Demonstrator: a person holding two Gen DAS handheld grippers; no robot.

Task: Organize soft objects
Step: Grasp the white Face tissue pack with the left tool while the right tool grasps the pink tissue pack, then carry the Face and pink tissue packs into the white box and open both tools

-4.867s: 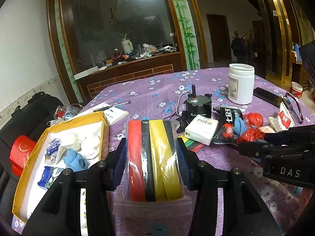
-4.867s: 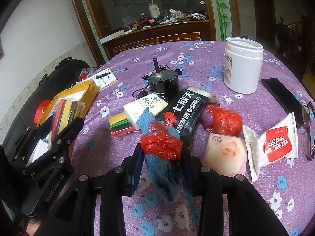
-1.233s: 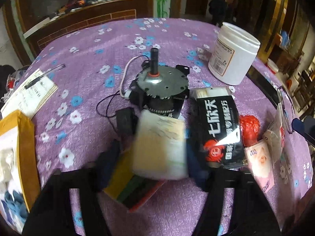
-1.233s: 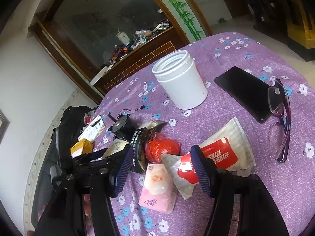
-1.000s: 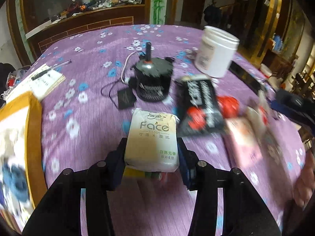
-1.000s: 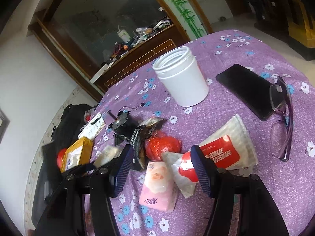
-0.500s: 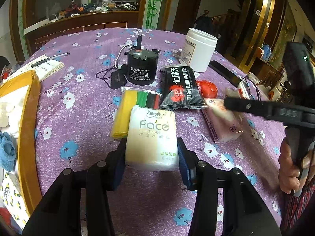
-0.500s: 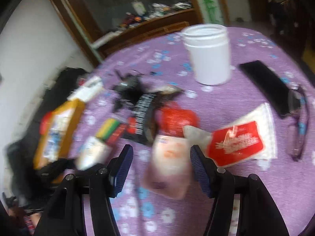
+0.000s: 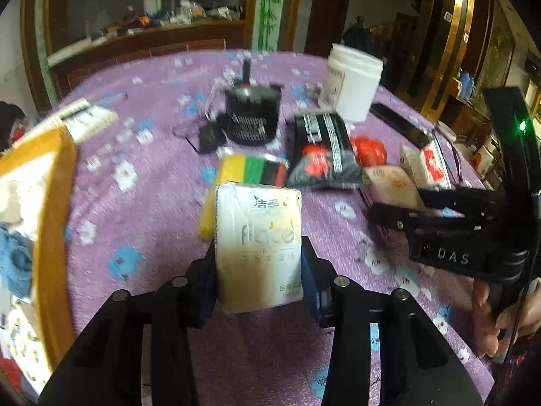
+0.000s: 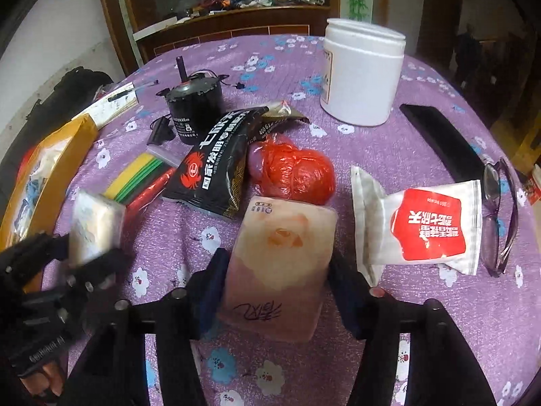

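Right now your left gripper point(image 9: 258, 264) is clenched on the white tissue pack point(image 9: 258, 237), pads pressed into both long sides, its jaws having just tightened; that side hold keeps a squashy pack from slipping, and it looks lifted clear of the purple tablecloth point(image 9: 135, 176), though blur makes that hard to confirm. Your right gripper point(image 10: 275, 280) has just been closing around the pink tissue pack point(image 10: 280, 257), which lies on the cloth just below the red plastic bundle point(image 10: 294, 172); the pads sit at its flanks, seemingly touching. The yellow-rimmed box point(image 9: 55, 203) at the left edge already holds soft pieces, so both packs probably belong there.
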